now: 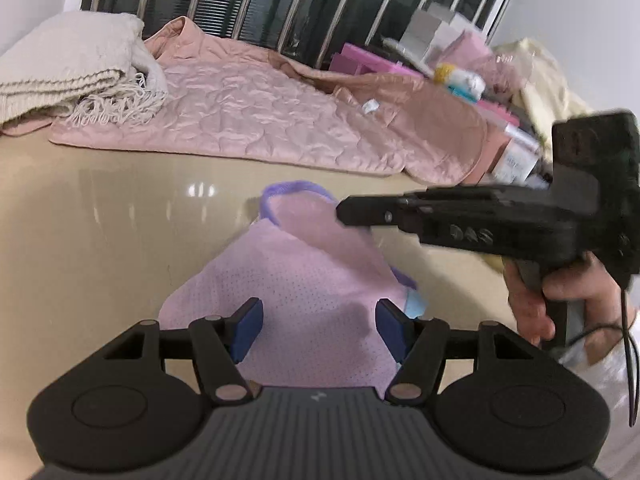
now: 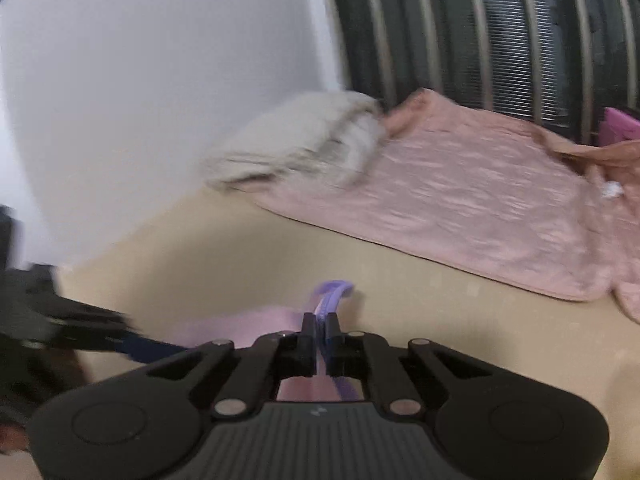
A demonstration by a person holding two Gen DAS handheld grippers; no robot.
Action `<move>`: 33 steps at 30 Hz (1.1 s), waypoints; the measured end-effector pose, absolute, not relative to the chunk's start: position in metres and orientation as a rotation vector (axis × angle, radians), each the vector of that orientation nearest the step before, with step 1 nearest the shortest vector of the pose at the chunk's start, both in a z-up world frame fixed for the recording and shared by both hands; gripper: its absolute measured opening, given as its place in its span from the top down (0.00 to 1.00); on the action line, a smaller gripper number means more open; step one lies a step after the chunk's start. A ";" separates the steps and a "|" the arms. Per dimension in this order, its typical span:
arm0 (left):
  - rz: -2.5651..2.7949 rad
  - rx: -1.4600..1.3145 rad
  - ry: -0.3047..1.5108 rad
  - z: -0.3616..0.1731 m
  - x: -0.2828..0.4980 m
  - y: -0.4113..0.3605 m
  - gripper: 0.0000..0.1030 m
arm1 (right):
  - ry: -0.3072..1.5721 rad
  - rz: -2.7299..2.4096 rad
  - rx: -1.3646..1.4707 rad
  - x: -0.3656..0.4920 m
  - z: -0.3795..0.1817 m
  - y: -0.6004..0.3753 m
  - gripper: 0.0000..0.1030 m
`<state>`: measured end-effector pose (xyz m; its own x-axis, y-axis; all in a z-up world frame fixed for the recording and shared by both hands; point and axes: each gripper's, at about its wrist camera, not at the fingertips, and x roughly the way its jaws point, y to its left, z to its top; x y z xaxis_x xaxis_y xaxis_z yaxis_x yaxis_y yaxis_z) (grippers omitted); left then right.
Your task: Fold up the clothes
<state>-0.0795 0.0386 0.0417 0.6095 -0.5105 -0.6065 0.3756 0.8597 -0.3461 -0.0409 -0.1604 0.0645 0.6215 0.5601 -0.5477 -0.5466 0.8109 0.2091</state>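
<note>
Above the pink garment (image 1: 304,292), left claw (image 1: 318,324) spread, right claw (image 2: 319,338) angled down, pinching its purple trim (image 2: 330,294).

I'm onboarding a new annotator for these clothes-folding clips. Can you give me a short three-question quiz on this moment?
1. True or false: the right gripper is shut on the purple-trimmed edge of the pink garment.
2. What lies directly under the cream fringed blanket? A) a grey towel B) the pink quilted cover C) a wooden tray
3. Fill in: the left gripper hovers over the garment with its jaws ____.

Key
1. True; the trim is pinched between its pads.
2. B
3. open; nothing is gripped between them.
</note>
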 end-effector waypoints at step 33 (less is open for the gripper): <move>-0.330 -0.320 0.733 0.013 -0.052 0.074 0.45 | 0.530 0.570 0.017 -0.110 0.042 -0.139 0.71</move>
<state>-0.0517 0.0741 0.0127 0.6965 -0.4003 -0.5955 0.1800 0.9009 -0.3950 -0.1098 -0.1386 0.0424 0.7121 0.5185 -0.4733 -0.5099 0.8454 0.1589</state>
